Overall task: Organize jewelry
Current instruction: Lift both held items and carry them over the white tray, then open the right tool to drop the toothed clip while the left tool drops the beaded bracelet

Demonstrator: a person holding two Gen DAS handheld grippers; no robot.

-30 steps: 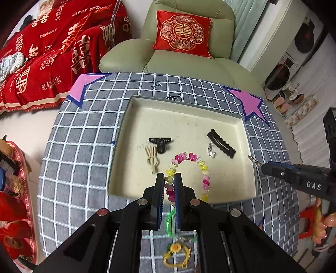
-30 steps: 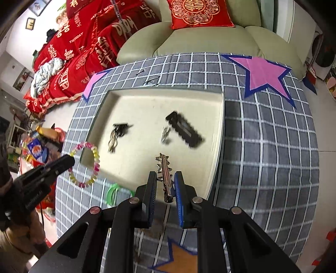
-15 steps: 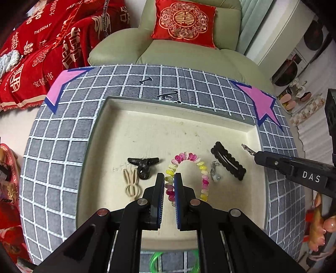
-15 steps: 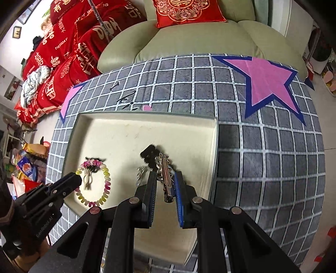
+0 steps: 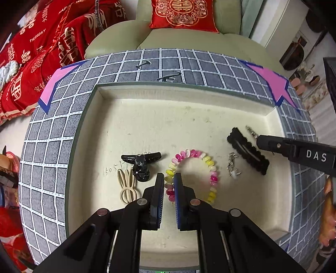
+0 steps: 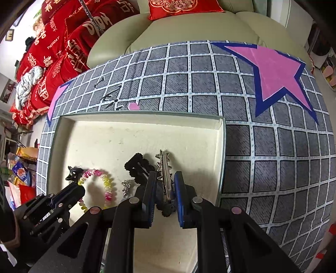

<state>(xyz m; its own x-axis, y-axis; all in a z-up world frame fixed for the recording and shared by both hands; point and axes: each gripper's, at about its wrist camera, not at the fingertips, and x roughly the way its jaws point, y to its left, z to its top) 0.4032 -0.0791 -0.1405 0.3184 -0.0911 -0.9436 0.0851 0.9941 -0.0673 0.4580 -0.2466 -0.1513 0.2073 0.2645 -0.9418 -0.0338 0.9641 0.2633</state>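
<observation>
A cream tray (image 5: 189,113) lies on the grey checked table. My left gripper (image 5: 168,184) is shut on a pink and yellow coil bracelet (image 5: 210,168) and holds it just above the tray floor. My right gripper (image 6: 164,184) is shut on a silver spiked hair clip (image 6: 164,168) over the tray's right part, beside a black fuzzy clip (image 6: 138,166). In the tray also lie a black bow clip (image 5: 140,163), a cream rabbit-ear clip (image 5: 127,187) and a small silver charm (image 5: 232,168). The right gripper also shows in the left wrist view (image 5: 255,136).
Pink stars with blue edges (image 6: 273,73) are stuck on the tablecloth at the far corners. A green armchair with a red cushion (image 5: 182,14) stands behind the table. Red blankets (image 5: 31,63) lie at the left.
Both grippers have moved forward and down over the tray. The bracelet came from the tray's near edge to its middle. The silver clip came in over the tray's right side.
</observation>
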